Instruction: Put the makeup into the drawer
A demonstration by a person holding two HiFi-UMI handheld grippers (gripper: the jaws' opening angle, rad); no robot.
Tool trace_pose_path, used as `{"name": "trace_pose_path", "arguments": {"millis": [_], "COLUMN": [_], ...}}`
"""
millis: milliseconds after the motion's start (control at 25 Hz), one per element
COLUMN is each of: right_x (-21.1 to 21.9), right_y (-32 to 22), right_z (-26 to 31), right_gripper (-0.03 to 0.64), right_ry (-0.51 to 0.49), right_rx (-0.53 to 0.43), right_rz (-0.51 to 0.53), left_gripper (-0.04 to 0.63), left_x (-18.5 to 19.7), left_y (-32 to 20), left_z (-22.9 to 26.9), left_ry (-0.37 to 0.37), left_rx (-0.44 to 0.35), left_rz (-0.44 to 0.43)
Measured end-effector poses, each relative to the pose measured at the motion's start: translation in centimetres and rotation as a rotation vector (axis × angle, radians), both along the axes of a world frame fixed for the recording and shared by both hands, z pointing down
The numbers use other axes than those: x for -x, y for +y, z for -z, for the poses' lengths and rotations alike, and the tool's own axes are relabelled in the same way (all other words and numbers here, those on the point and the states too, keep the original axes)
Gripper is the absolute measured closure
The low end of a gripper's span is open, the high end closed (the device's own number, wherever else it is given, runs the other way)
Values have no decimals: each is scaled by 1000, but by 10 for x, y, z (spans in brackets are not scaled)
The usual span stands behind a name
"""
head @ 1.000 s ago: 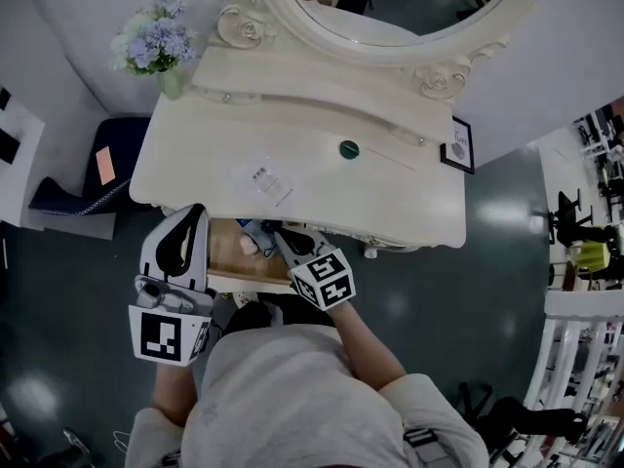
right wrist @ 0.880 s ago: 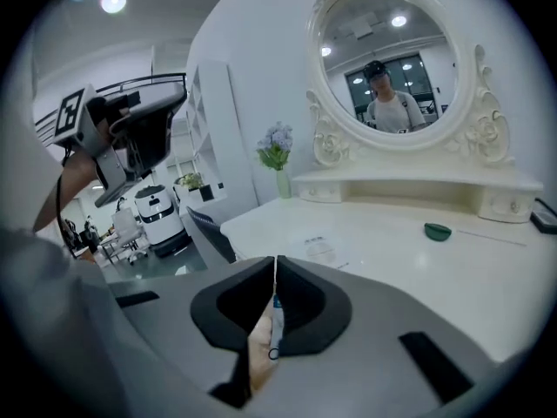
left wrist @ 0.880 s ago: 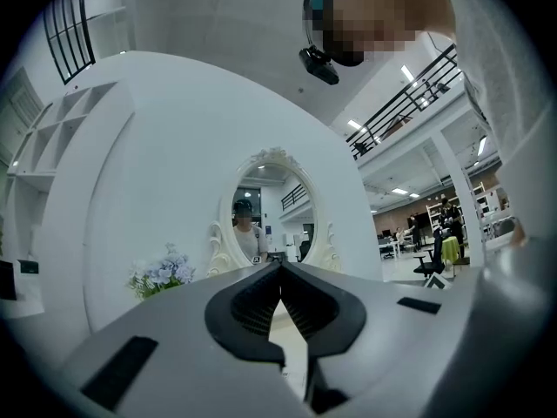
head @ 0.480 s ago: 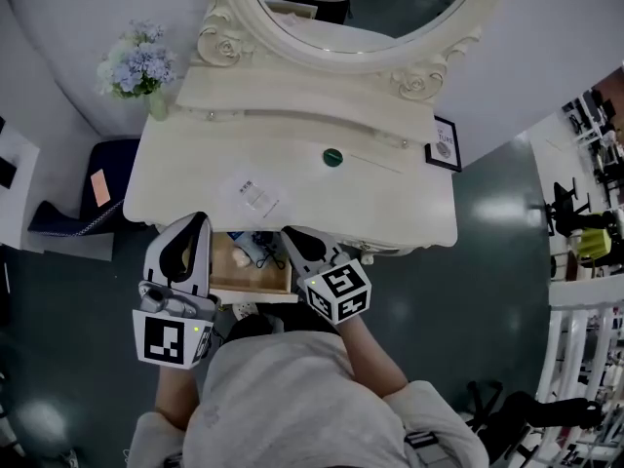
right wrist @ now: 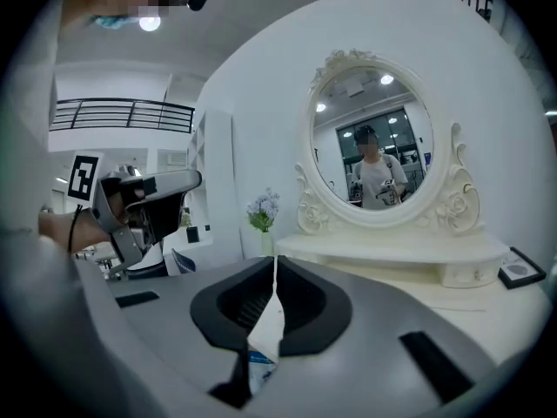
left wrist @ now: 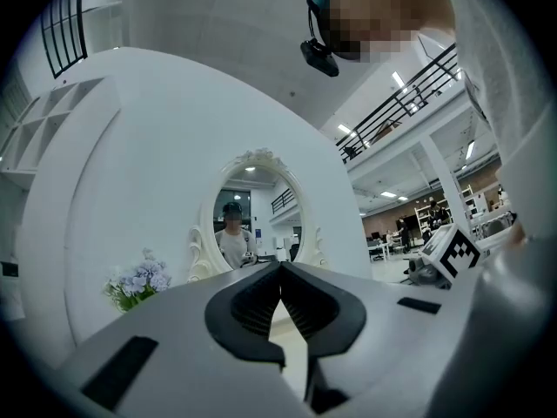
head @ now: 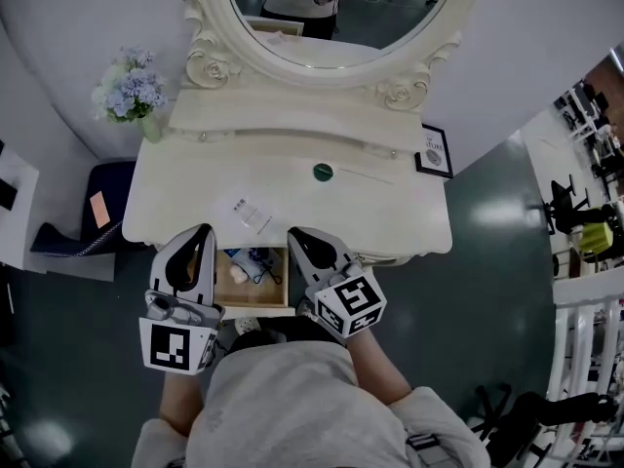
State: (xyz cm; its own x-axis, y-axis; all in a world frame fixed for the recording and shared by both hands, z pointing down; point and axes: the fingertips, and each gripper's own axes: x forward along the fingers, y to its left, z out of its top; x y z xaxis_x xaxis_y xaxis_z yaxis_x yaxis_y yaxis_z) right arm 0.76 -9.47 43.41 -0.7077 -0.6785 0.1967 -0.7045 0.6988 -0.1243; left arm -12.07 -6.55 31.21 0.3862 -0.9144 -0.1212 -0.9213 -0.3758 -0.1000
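The cream dressing table (head: 390,213) has its small wooden drawer (head: 274,290) pulled open at the front. Makeup items (head: 249,263), blue, white and dark, lie inside the drawer. A blue and white item (right wrist: 259,366) also shows below the jaws in the right gripper view. My left gripper (head: 200,232) hovers at the drawer's left side and my right gripper (head: 295,234) at its right side. Both are shut with nothing between the jaws. A green round item (head: 323,172) and a clear packet (head: 249,213) lie on the tabletop.
An oval mirror (head: 331,18) in an ornate frame stands at the back of the table. A vase of pale blue flowers (head: 130,84) is at the back left and a small picture frame (head: 434,150) at the right edge. A dark blue stool (head: 93,213) stands left of the table.
My right gripper has come up out of the drawer and now sits beside it. Both grippers have drawn back slightly toward the person. The drawer stays open.
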Motion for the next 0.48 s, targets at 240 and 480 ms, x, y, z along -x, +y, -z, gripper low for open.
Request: {"name": "trace_pose_path", "arguments": {"millis": [240, 480], "right_x": [-7, -14], "right_y": [-2, -4], "right_z": [27, 46], "right_gripper": [592, 592], "right_ry": [-15, -33], "right_rx": [-62, -104], "right_rz": [-5, -21], "left_gripper": [581, 581], "left_x": [-7, -12], "left_y": [-3, -8], "left_z": [3, 6], "left_ry": [3, 6], "left_rx": [-7, -16], "left_rz": [-14, -30]}}
